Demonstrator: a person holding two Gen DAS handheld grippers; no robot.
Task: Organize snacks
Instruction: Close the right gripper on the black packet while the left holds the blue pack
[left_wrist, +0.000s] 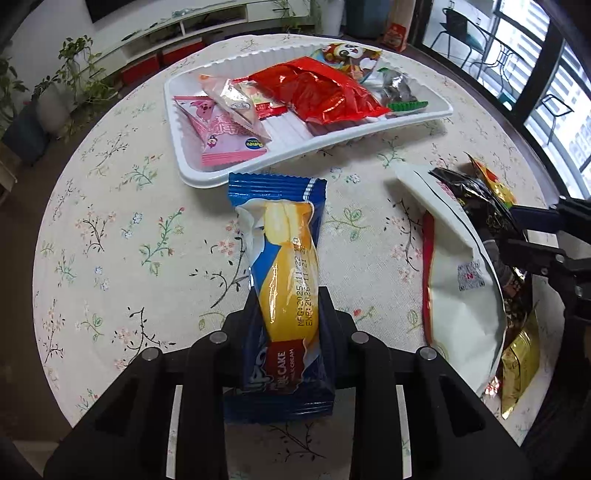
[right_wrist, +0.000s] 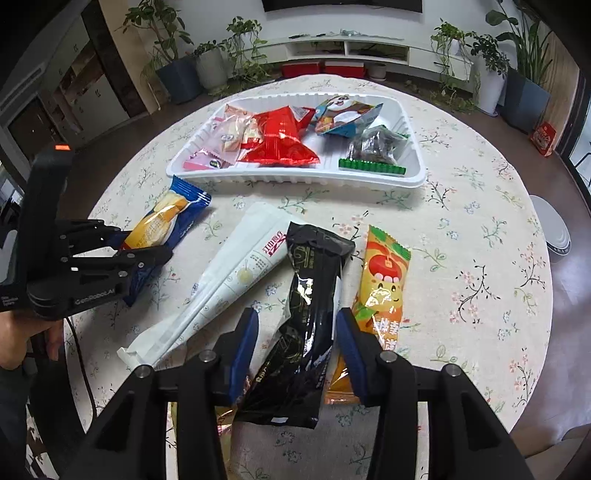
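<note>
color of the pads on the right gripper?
Blue pads on black fingers, clearest in the right wrist view.

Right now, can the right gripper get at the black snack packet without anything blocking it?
Probably yes. The right gripper is open with the black packet lying on top of the pile between its fingers. The white bag and orange packet sit at either side, outside the fingers.

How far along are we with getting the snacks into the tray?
Done: several packets, including a red foil bag, lie in the white plastic tray. In hand: the left gripper clamps a blue-and-yellow cake packet. Left: the black wrapper between the open right gripper, the white pouch and the orange packet.
</note>
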